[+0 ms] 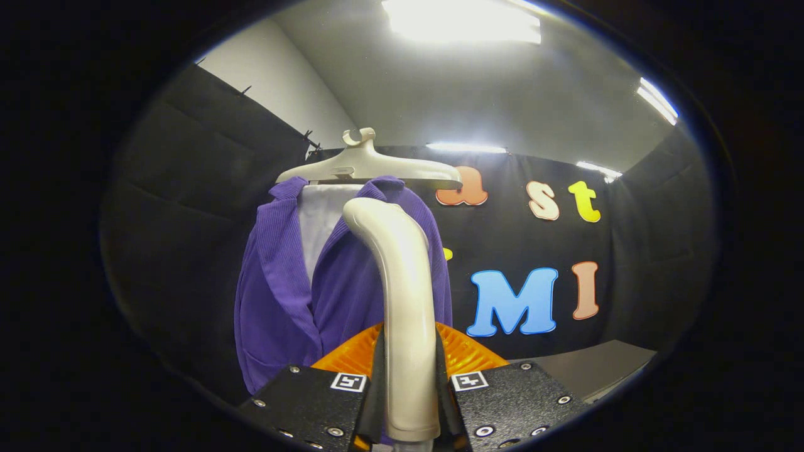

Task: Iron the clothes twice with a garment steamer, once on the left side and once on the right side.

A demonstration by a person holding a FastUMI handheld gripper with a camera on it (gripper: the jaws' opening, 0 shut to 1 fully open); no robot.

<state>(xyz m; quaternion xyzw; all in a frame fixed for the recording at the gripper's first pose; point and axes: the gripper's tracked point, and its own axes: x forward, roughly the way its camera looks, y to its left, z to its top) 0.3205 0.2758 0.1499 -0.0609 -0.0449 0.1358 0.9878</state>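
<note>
A purple ribbed garment (276,295) with a white inner panel hangs on a cream hanger (367,166) against the black booth wall. My gripper (409,383) is shut on the cream handle of the garment steamer (402,295), both fingers pressing its sides. The steamer stands upright between the fingers and curves at its top toward the right collar of the garment, near the shoulder. Its head faces away from me, so whether it touches the cloth cannot be told. The steamer hides part of the garment's right front.
A grey table surface (597,367) lies low to the right of the fingers. Orange ribbed finger pads (468,351) show behind the steamer handle. Black cloth walls close in on the left, back and right.
</note>
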